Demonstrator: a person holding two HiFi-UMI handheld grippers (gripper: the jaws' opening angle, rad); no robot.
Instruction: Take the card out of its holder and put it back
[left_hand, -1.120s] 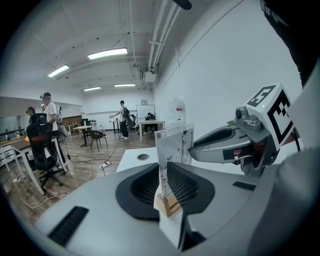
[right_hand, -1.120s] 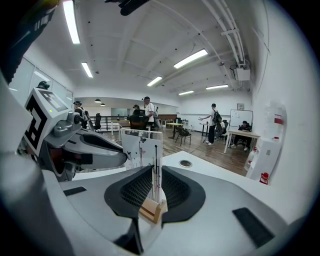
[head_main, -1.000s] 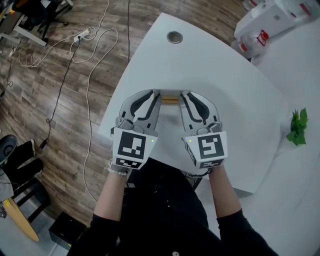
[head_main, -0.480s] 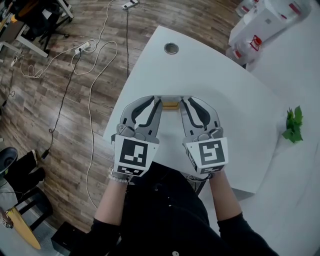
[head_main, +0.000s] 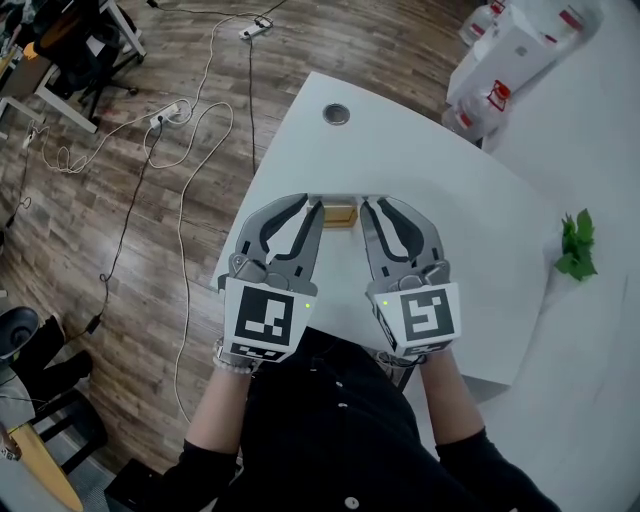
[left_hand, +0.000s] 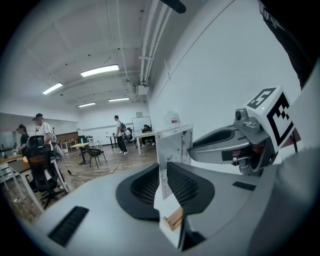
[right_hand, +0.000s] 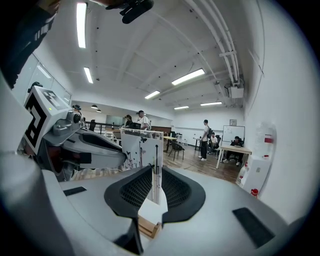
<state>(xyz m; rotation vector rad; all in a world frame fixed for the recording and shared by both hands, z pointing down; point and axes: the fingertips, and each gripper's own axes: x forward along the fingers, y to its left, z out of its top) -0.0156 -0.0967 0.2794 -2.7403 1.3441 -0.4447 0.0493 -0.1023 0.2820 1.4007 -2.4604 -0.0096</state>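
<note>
A white printed card (left_hand: 174, 150) stands upright, its lower edge at a small wooden holder (head_main: 341, 214) on the white table (head_main: 450, 190). My left gripper (head_main: 318, 206) is shut on the card's left end and my right gripper (head_main: 365, 206) on its right end. In the left gripper view the card runs between the black pads (left_hand: 145, 187), with the wooden holder (left_hand: 173, 220) just below. The right gripper view shows the same: card (right_hand: 144, 152) between the pads (right_hand: 175, 190), holder (right_hand: 149, 226) beneath. Whether the card sits in the holder's slot is hidden.
A round cable grommet (head_main: 336, 113) lies farther back on the table. A green leafy sprig (head_main: 573, 246) rests at the right, white boxes (head_main: 515, 45) beyond it. The table's curved edge (head_main: 250, 200) drops to wooden floor with cables (head_main: 180, 130) on the left.
The head view has drifted a little. Both grippers remain at the card's two ends above the holder, with no clear movement of the card.
</note>
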